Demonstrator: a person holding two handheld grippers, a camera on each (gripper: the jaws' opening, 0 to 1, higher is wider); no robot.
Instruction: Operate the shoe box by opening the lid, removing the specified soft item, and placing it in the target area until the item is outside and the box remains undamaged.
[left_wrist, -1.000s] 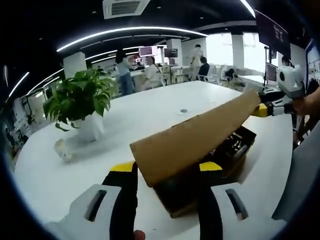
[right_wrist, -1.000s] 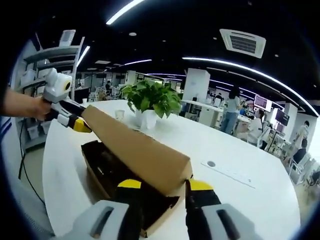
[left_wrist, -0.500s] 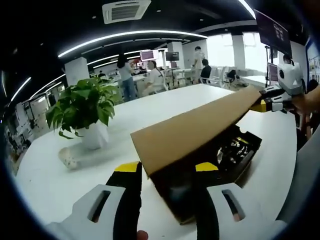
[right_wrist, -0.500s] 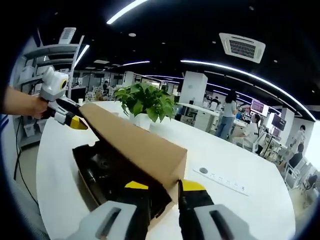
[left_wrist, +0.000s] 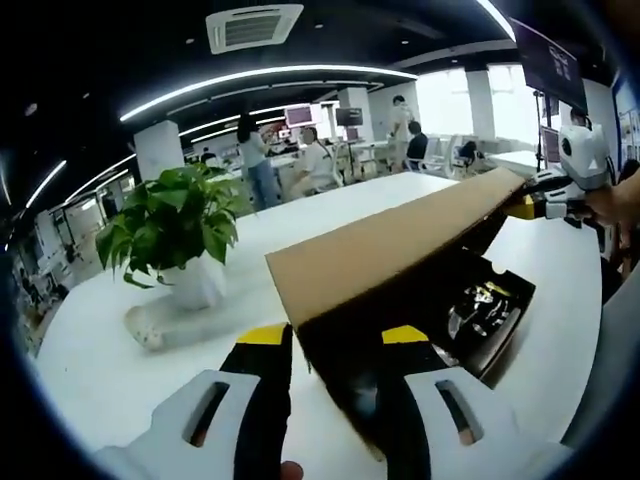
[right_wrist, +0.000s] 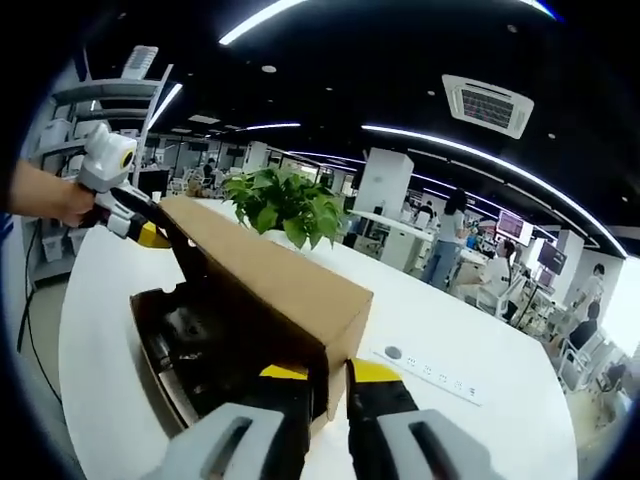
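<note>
Left gripper view: the left gripper is clamped on the near corner of the cardboard lid, raised and tilted above the open shoe box on the white counter. The right gripper pinches the lid's far corner. A potted plant stands left of the box.

Right gripper view: the right gripper is clamped on the lid's near corner, with the dark box interior left of it; the left gripper grips the far corner.

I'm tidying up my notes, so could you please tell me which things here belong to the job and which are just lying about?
Job: box lid, shoe box, left gripper, right gripper.
Lying about: potted plant, white table.
</note>
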